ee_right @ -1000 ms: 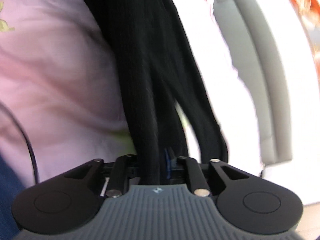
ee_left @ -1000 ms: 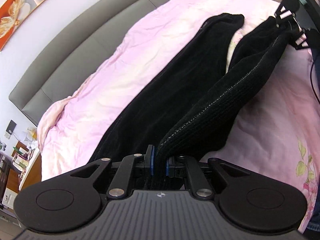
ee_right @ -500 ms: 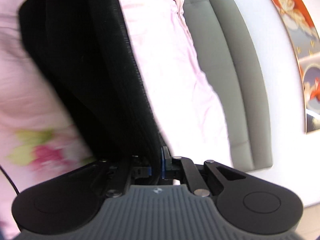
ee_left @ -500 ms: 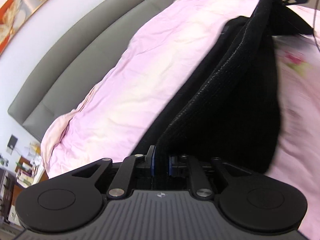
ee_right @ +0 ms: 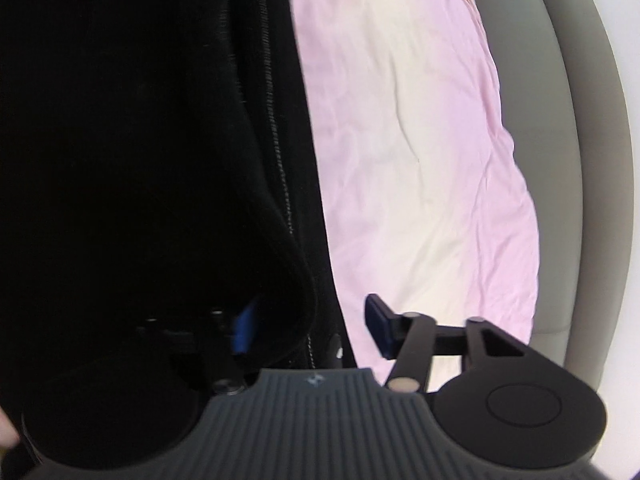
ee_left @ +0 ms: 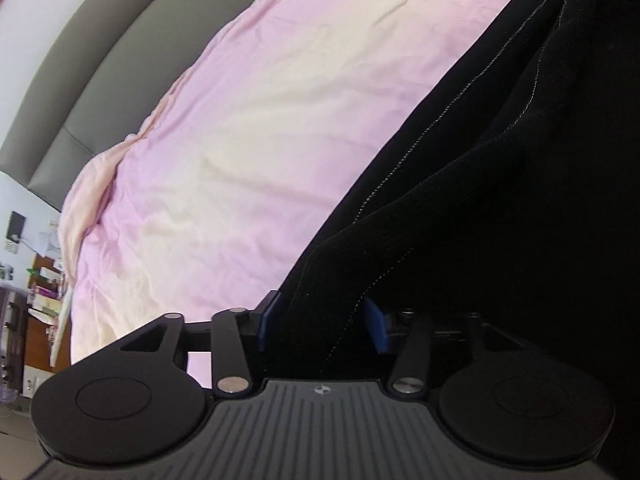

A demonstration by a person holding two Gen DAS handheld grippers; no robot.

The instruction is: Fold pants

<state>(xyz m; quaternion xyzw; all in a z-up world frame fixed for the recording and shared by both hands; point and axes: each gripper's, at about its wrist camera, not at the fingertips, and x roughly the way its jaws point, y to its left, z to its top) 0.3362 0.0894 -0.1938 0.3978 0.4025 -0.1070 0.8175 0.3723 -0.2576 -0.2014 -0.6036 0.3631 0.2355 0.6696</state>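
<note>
Black ribbed-knit pants [ee_left: 500,184] lie stretched along a pale pink quilted bedcover [ee_left: 248,152], doubled lengthwise so that one leg rests on the other with stitched seams running side by side. The garment's long axis runs straight away from both wrist cameras, toward the padded grey headboard [ee_left: 100,80] at the far edge of the bed.

The left gripper [ee_left: 322,326] has just been opening: its blue pads stand apart with the near end of the cloth lying loose between them, no longer pinched. The right gripper [ee_right: 310,326] has likewise just been opening; its right pad [ee_right: 378,330] stands clear over the pink cover, while the left pad sits half buried in dark fabric, and the seam edge passes through the gap untouched by the clear pad. Both grippers are therefore released, with the pants let down onto the bed.

The lengthwise fold looks done, so the next fold would likely go across the long axis, bringing one end over the other. What matters for that is that the fabric runs forward from each gripper, each one sitting at an end of the same long edge; neither is clearly nearer. Regrasping needs both layers caught together, or the top leg may slide off the lower one.
</note>
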